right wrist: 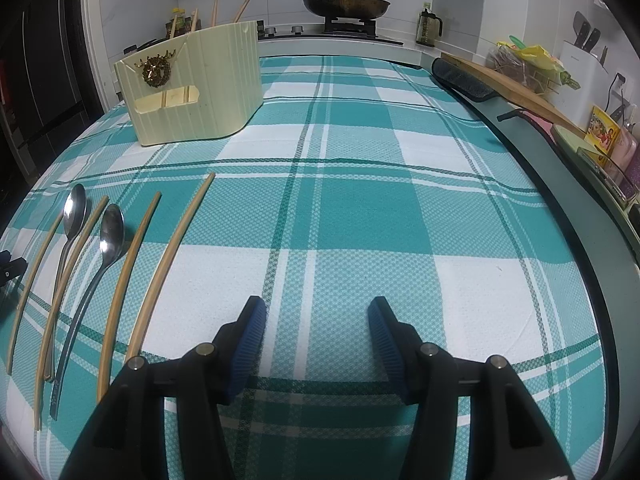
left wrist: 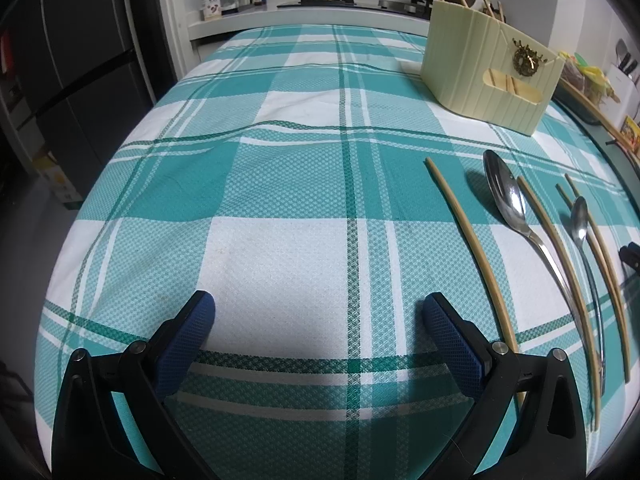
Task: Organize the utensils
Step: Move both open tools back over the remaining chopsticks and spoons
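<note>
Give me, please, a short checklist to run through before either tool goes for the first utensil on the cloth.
1. Left tool open and empty: ok.
2. Right tool open and empty: ok.
3. Utensils reachable: ok; four chopsticks, the large spoon and the small spoon lie side by side between the tools.
4. Nearest pick free of neighbours: ok; the outer chopstick lies apart from the next one.
5. Utensil holder upright on the checked tablecloth: ok.
6. Free room in the holder: cannot tell; chopsticks already stand in it.
</note>
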A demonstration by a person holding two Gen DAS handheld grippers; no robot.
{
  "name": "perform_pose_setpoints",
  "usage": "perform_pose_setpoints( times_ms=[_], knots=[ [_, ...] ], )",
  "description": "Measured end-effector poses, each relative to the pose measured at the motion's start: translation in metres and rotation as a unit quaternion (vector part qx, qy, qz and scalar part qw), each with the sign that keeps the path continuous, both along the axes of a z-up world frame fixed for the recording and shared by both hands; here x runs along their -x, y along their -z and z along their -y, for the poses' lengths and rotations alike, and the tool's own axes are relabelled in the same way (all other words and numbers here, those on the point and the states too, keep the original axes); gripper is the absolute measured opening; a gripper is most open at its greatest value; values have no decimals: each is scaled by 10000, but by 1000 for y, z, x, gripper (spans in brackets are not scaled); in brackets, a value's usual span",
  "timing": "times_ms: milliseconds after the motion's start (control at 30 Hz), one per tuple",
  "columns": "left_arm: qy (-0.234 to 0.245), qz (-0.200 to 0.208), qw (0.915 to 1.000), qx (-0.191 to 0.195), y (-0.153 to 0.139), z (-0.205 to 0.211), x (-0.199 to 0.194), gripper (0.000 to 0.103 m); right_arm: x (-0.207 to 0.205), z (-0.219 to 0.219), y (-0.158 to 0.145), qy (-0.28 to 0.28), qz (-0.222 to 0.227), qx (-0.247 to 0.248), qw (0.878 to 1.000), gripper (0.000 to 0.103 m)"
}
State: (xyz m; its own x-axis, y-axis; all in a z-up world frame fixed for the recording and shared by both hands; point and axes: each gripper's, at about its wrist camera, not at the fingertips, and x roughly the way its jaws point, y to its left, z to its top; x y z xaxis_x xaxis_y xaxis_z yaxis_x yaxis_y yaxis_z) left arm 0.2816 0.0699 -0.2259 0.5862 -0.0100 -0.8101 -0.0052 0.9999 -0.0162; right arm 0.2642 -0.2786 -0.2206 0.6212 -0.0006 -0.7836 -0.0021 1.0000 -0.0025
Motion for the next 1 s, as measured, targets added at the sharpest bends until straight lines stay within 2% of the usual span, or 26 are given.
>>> perform_pose_setpoints(
  times_ms=[400, 433, 533, 600, 833, 933, 1000],
  knots=[
    [31, -3, 10000, 76, -2, -2, 1, 103, 0, 0, 0, 2, 0, 0, 10000, 56],
    [-1, 11, 9999, 155, -4, -3, 2, 103, 0, 0, 0, 2, 0, 1, 10000, 56],
    [38, 83, 9964, 842, -15, -1, 10, 103, 0, 0, 0, 4, 0, -1, 10000, 56],
    [173, 99, 9943, 1044, -20, 10, 12, 103, 0, 0, 0, 4, -1, 1, 10000, 56],
    [394, -87, 9974, 596, -13, 58, 8, 102, 2, 0, -3, 34, 39, -113, 9999, 56],
    [408, -82, 9989, 202, -8, 71, 13, 102, 11, -4, -14, -46, 130, -950, 9954, 56],
    [373, -111, 9992, -67, -5, 76, 13, 102, 10, -21, -18, -328, 7, -1172, 9926, 56]
  ],
)
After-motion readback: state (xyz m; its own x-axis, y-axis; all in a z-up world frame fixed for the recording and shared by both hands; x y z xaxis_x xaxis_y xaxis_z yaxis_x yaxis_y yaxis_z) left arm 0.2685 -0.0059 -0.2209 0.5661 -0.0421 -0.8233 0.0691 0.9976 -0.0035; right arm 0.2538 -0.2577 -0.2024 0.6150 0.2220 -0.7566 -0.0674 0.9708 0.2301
